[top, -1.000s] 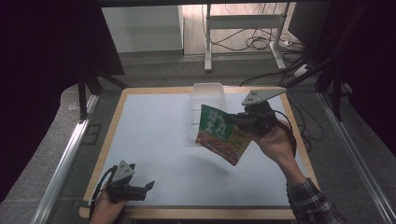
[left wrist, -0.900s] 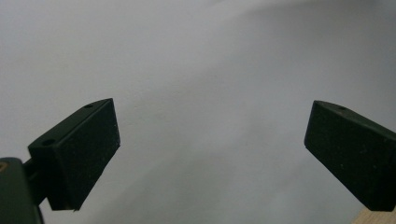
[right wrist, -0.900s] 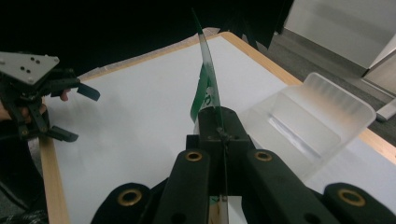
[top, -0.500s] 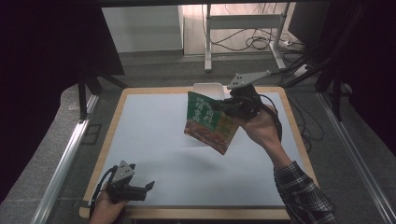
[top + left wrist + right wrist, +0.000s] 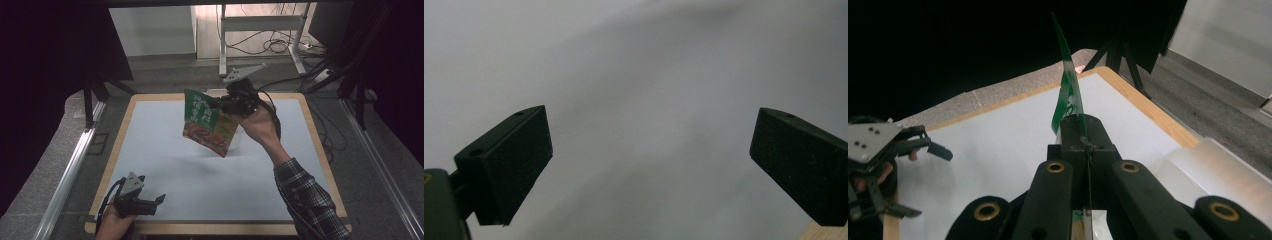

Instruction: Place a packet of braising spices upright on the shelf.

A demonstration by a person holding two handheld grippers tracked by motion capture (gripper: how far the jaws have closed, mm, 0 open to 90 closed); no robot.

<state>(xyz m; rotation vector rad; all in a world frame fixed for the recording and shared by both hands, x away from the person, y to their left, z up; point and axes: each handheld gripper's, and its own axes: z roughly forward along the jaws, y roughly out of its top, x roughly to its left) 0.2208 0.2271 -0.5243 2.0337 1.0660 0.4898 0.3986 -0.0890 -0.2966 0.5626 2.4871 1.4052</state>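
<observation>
Because your right gripper (image 5: 220,105) pinches the packet (image 5: 207,124) by one upper edge, the green and red food packet hangs tilted in the air above the far middle of the white mat (image 5: 165,150), touching nothing else. Holding it by the rim lets the printed face hang free below the jaws, probably so you can carry it or lower it somewhere. In the right gripper view the packet (image 5: 1066,95) shows edge-on, a thin green sliver rising straight from between the closed jaws of that gripper (image 5: 1074,131).

From the gripper, the bulk of the packet lies at about seven o'clock in the high view, with the grip at its top right edge. A clear plastic container (image 5: 1220,172) sits on the mat just behind the packet, toward twelve o'clock.

Your left gripper (image 5: 152,202) rests well apart at the mat's near left corner, around seven o'clock from the packet. Its jaws stand wide and hold nothing; in the left gripper view, bare white mat (image 5: 649,100) lies between them.
</observation>
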